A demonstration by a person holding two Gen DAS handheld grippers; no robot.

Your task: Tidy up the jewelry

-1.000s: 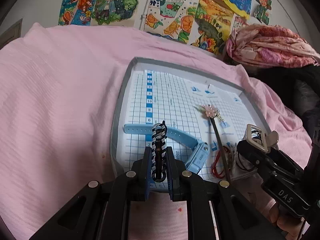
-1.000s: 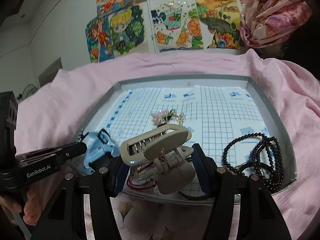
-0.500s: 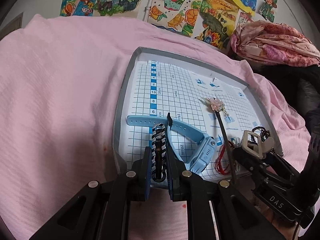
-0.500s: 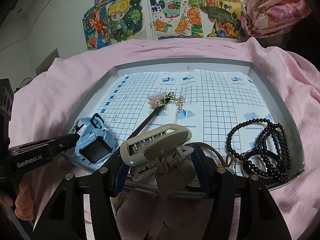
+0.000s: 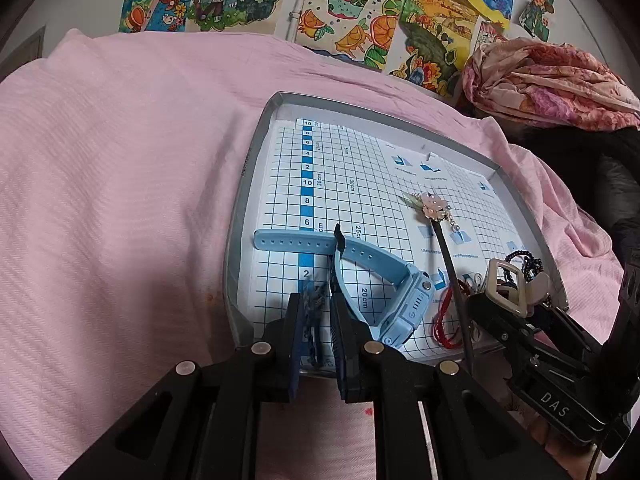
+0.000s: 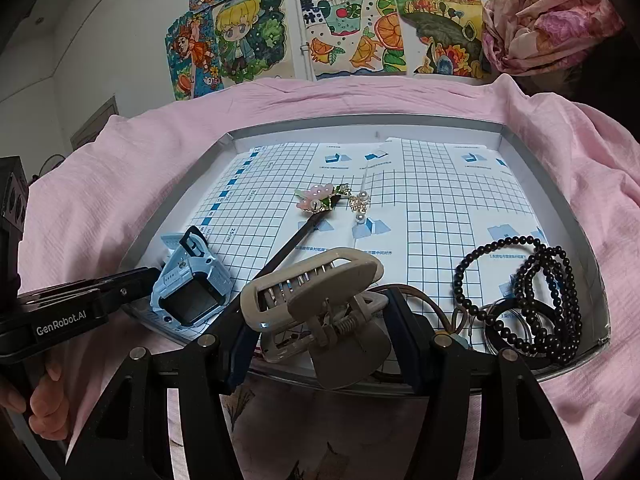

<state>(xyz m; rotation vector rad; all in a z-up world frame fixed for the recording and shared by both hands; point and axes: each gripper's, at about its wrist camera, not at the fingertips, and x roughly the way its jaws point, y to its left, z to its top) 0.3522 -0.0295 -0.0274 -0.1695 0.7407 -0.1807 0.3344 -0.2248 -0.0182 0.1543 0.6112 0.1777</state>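
Braided bracelet [image 5: 313, 320] pinched in left gripper [image 5: 316, 312] at tray's [image 5: 256, 160] near edge, beside blue watch [image 5: 400, 300]; grip possibly loosening. Hair claw [image 6: 316, 300] clamped in right gripper [image 6: 320, 320]. Risk: snagging watch strap.

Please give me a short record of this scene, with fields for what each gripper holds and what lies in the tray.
left gripper: shut on braided bracelet
right gripper: shut on beige hair claw
tray: grey rim, blue grid sheet inside
in tray: blue watch, flower hairpin, black bead necklace, red cord
under tray: pink cloth
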